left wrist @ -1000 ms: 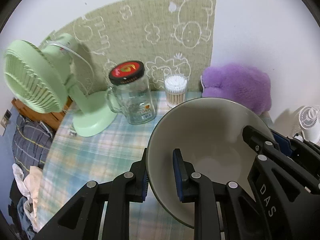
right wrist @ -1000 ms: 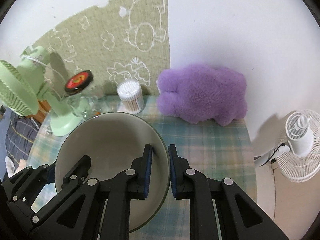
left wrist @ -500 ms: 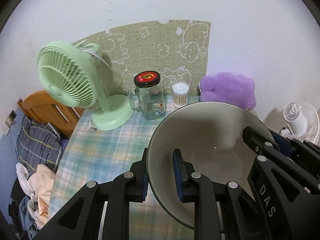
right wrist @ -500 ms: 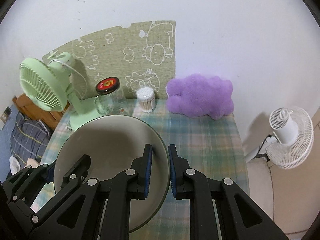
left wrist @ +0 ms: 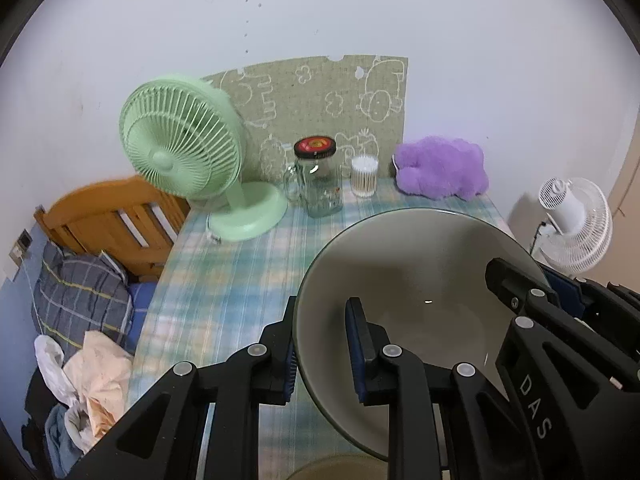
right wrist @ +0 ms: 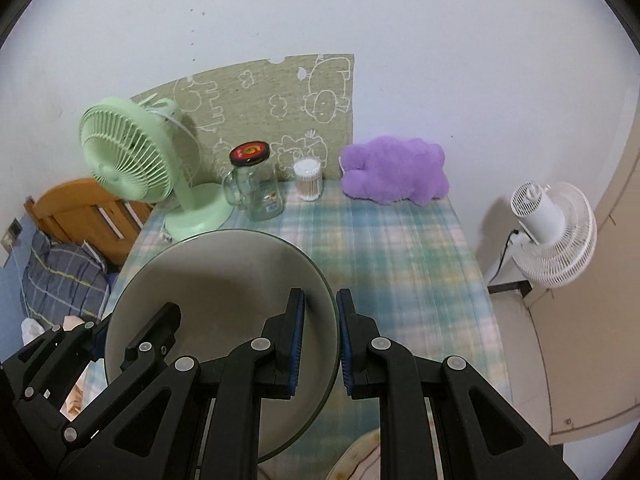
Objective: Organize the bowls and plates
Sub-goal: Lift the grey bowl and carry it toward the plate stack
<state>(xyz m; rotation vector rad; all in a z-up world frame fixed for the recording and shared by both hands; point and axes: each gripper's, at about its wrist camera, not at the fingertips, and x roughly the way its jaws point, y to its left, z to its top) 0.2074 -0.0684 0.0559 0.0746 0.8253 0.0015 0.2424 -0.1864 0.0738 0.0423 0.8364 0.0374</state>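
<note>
White wall backs a desk (left wrist: 224,280) under a blue-green checked cloth. At the near edge, a bowl (left wrist: 420,280) is held above the cloth by both grippers. The jaws of the left gripper (left wrist: 320,344) are pinched on its left rim, one pad outside, one inside; the jaws of the right gripper (right wrist: 320,340) are pinched on the opposite rim in the same way.

The bowl is grey-beige with a dark rim line, wide and deep, and is judged to be glazed ceramic: stiff, fairly heavy, smooth enough to slip, and breakable if dropped or knocked. The rim wall is the only place thin enough to be taken, and two opposed grips are judged right for the weight; level carrying is advised. Part of another tan dish (left wrist: 340,466), cut off by the frame, is seen below the bowl.

Farther off, a green fan (left wrist: 188,148), a glass jar (left wrist: 320,180) with a red-and-black lid, a tub of cotton swabs (left wrist: 364,176) and a purple plush (left wrist: 440,168) are lined along the wall. A white fan (right wrist: 552,228) stands beyond the desk's right side.

"DAS" is read on the right gripper's body in the left view; the jar's lid and label print cannot be read.
</note>
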